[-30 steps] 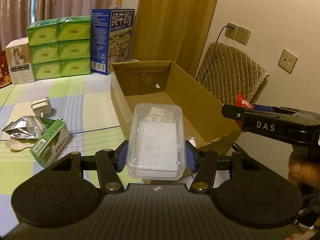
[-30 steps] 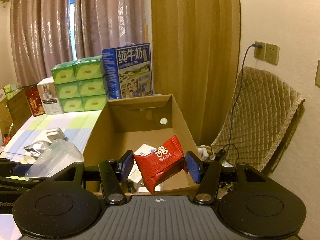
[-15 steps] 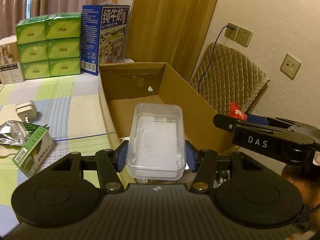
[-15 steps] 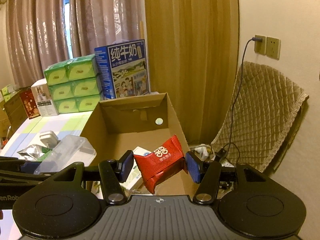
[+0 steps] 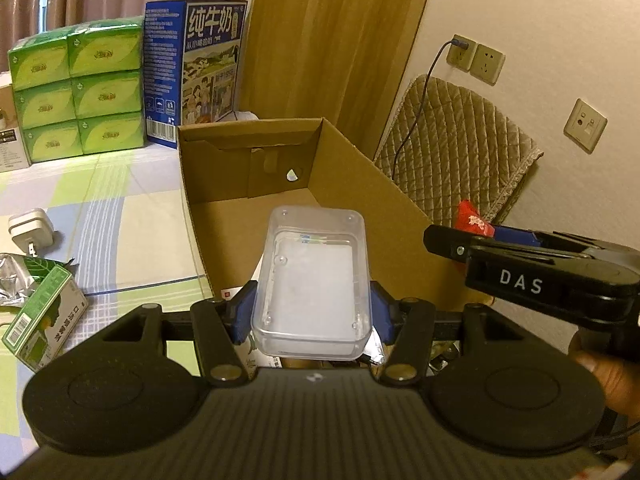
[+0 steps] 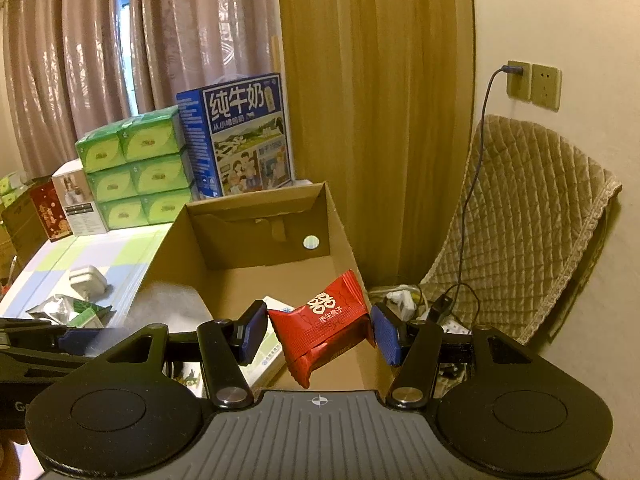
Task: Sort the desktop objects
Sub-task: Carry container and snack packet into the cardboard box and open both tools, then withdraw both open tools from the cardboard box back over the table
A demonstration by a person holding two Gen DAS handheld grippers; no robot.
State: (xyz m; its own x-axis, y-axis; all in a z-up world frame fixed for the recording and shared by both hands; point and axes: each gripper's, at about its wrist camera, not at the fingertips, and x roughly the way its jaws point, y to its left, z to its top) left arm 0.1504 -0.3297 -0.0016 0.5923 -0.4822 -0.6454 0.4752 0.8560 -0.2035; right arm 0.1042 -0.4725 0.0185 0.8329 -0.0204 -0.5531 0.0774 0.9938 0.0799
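My left gripper point(image 5: 310, 312) is shut on a clear plastic box point(image 5: 314, 282) and holds it over the near end of an open cardboard box point(image 5: 360, 184). My right gripper point(image 6: 320, 332) is shut on a red snack packet point(image 6: 326, 322) above the same cardboard box point(image 6: 336, 216), near its right wall. The right gripper also shows at the right of the left wrist view point(image 5: 480, 236), with the red packet point(image 5: 472, 218) in it. Several packets and cartons lie at the near end of the box floor point(image 6: 268, 352).
On the checked tablecloth point(image 5: 132, 216) left of the box lie a white charger point(image 5: 30, 230), a silver foil bag point(image 5: 16, 276) and a green carton point(image 5: 44, 320). Green tissue packs point(image 5: 80, 88) and a blue milk carton point(image 5: 196, 64) stand behind. A quilted chair point(image 6: 520, 224) stands right.
Both grippers have moved forward and to the right over the cardboard box, each still holding its object. The table objects have slid toward the left of the left wrist view.
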